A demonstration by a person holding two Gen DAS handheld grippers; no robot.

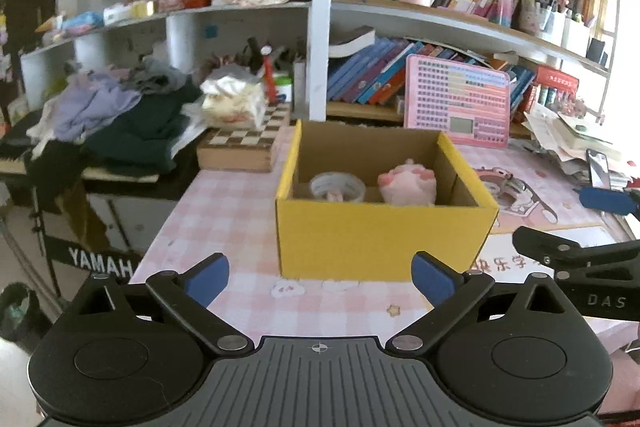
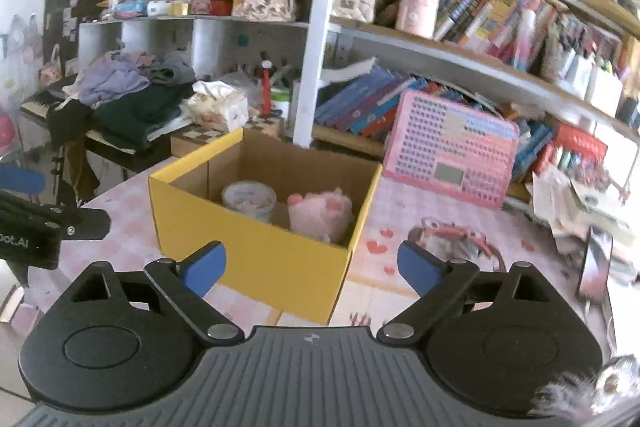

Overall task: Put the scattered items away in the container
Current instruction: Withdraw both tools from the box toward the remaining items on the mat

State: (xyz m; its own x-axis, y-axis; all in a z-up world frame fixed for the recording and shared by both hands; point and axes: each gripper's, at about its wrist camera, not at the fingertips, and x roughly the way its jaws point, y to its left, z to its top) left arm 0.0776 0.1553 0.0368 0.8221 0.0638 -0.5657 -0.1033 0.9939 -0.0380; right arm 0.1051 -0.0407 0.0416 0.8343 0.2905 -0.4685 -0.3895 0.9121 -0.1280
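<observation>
**Both claws spread wide, box already stocked**

"YAMAHA" reads white on the keyboard stand (image 1: 100, 263) at left, "DAS" on the right gripper's (image 2: 310, 267) arm. The left gripper (image 1: 320, 279) tilts down toward the yellow box (image 1: 380, 243), blue pads apart, nothing between them. The right one is likewise spread and empty. Inside the box sit the tape roll (image 1: 337, 187) and pink plush (image 1: 408, 185), side by side.
</observation>
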